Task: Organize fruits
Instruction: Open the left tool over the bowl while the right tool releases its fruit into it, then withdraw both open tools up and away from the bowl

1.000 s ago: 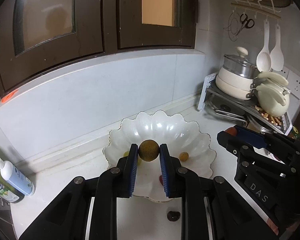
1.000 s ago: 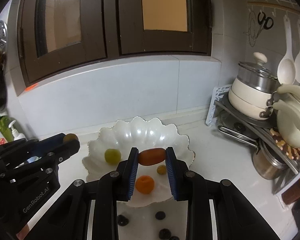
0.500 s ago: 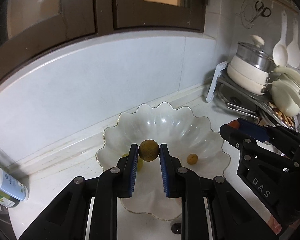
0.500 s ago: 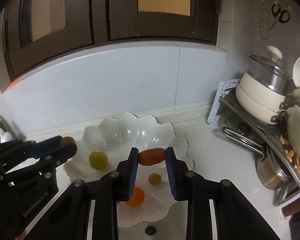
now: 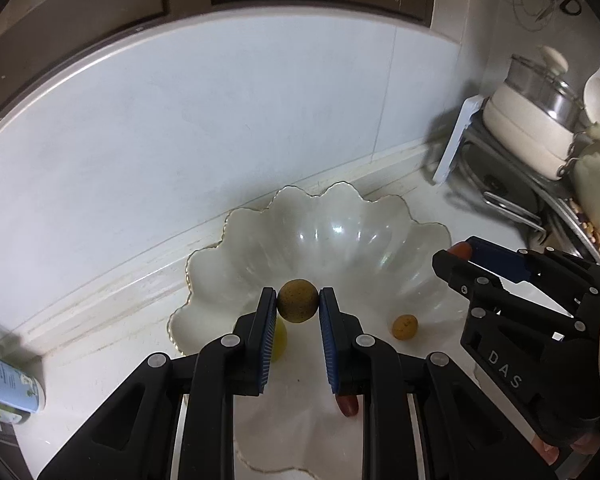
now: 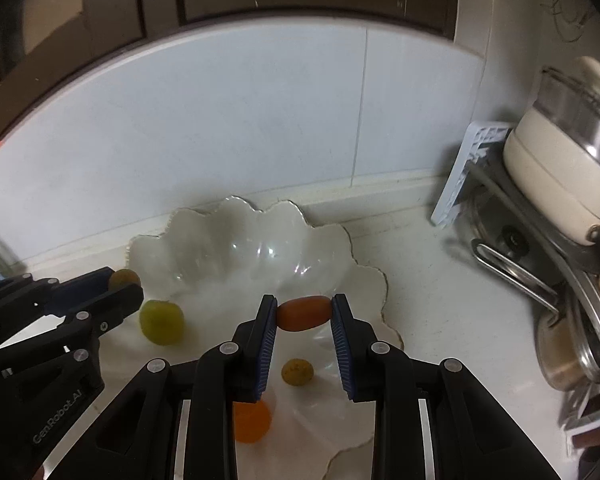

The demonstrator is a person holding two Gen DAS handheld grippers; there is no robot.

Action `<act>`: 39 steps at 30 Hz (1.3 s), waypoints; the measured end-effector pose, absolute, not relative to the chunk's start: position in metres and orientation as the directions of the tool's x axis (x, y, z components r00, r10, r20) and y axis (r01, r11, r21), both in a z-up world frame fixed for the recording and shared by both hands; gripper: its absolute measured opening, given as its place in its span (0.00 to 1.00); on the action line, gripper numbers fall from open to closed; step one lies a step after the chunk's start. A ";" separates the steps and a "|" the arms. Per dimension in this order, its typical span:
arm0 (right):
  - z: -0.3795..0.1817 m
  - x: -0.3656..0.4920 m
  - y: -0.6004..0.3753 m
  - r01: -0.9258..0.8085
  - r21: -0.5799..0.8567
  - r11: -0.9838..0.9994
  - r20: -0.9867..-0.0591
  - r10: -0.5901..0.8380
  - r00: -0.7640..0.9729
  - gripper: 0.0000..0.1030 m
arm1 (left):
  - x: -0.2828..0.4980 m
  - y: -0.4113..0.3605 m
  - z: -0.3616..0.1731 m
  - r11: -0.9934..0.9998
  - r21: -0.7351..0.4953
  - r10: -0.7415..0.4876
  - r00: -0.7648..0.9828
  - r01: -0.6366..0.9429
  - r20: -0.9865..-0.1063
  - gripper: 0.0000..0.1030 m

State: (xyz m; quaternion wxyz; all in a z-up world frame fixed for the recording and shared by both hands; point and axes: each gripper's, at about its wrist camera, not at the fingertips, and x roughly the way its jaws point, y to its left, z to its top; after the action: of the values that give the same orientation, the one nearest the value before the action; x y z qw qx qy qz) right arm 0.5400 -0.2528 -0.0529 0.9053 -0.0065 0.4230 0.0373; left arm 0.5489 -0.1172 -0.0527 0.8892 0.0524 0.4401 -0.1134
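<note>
A white scalloped bowl (image 5: pixel 340 236) (image 6: pixel 228 240) stands on the counter by the wall. My left gripper (image 5: pixel 298 301) is shut on a round brown fruit (image 5: pixel 298 300) and holds it over the bowl's left half. My right gripper (image 6: pixel 304 314) is shut on an oblong orange-red fruit (image 6: pixel 305 313) over the bowl's right half. In the bowl lie a green fruit (image 6: pixel 161 322), a small yellow-brown fruit (image 6: pixel 297 372) (image 5: pixel 405 327) and an orange fruit (image 6: pixel 252 420), partly hidden by my right fingers. Each gripper shows in the other's view, the right one (image 5: pixel 456 256) and the left one (image 6: pixel 126 286).
A metal rack (image 6: pixel 540 264) with a cream lidded pot (image 6: pixel 560 184) and pans stands at the right. A white bottle (image 5: pixel 8 380) lies at the far left of the counter. Tiled wall and dark cabinets rise behind the bowl.
Both grippers have moved forward and down toward the bowl, which looks larger and nearer. Each still holds its fruit. The dark small fruits on the counter have left both views.
</note>
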 end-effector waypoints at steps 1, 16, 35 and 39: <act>-0.055 0.543 -0.253 -0.071 0.021 0.997 -0.772 0.061 0.632 0.28 | 0.552 -0.119 -0.055 0.969 0.001 -0.147 0.583 0.246 -0.799 0.22; -0.082 0.568 -0.260 -0.066 0.001 0.998 -0.828 0.038 0.559 0.30 | 0.578 -0.128 -0.080 0.974 -0.006 -0.120 0.491 0.228 -0.863 0.24; -0.058 0.546 -0.263 -0.055 -0.008 0.998 -0.808 0.026 0.589 0.38 | 0.552 -0.114 -0.049 0.980 0.023 -0.094 0.572 0.195 -0.815 0.35; -0.046 0.532 -0.259 -0.055 -0.015 0.998 -0.786 0.022 0.618 0.38 | 0.538 -0.113 -0.036 0.980 0.046 -0.085 0.612 0.195 -0.787 0.35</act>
State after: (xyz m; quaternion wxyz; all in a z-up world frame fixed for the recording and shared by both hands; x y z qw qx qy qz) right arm 0.5317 -0.2590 -0.0456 0.8992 -0.0185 0.4366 0.0213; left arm 0.5385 -0.1129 -0.0363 0.8954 0.0635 0.4337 -0.0783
